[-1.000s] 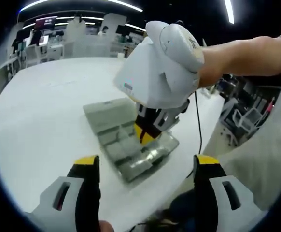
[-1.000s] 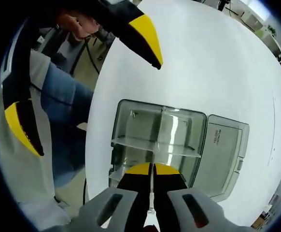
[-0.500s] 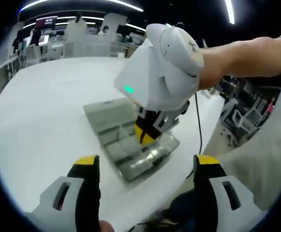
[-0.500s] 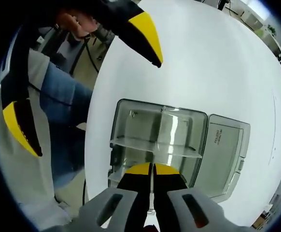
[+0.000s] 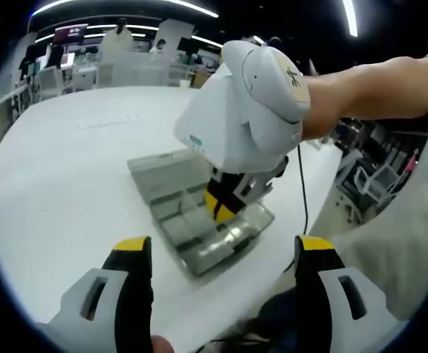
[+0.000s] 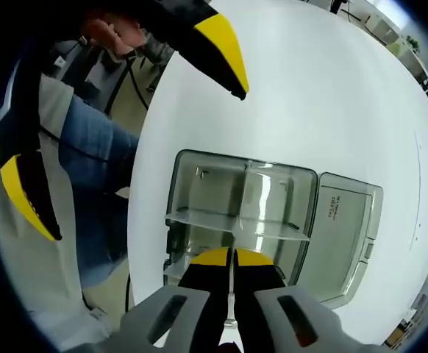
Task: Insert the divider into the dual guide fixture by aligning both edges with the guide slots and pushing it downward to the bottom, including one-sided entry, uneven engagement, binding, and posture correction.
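A clear plastic box, the guide fixture (image 6: 236, 198), lies on the white table (image 6: 332, 88) with its lid (image 6: 343, 239) folded open. My right gripper (image 6: 233, 257) hangs straight above it, jaws shut on the thin clear divider (image 6: 233, 283), which I see edge-on between the yellow tips. A clear cross wall (image 6: 236, 224) spans the box just beyond the tips. In the left gripper view the right gripper (image 5: 218, 202) stands over the box (image 5: 207, 228), tips down inside it. My left gripper (image 5: 223, 250) is open and empty, held back near the table edge.
The left gripper's yellow-tipped fingers (image 6: 218, 48) reach into the right gripper view from the top and left. A person's forearm (image 5: 376, 81) holds the right gripper. A black cable (image 5: 302, 184) hangs off the table edge. Desks and chairs (image 5: 74, 70) stand far behind.
Hardly anything has moved. A green light on the right gripper's body was on half a second ago and is off now. The right gripper has shifted only slightly over the box.
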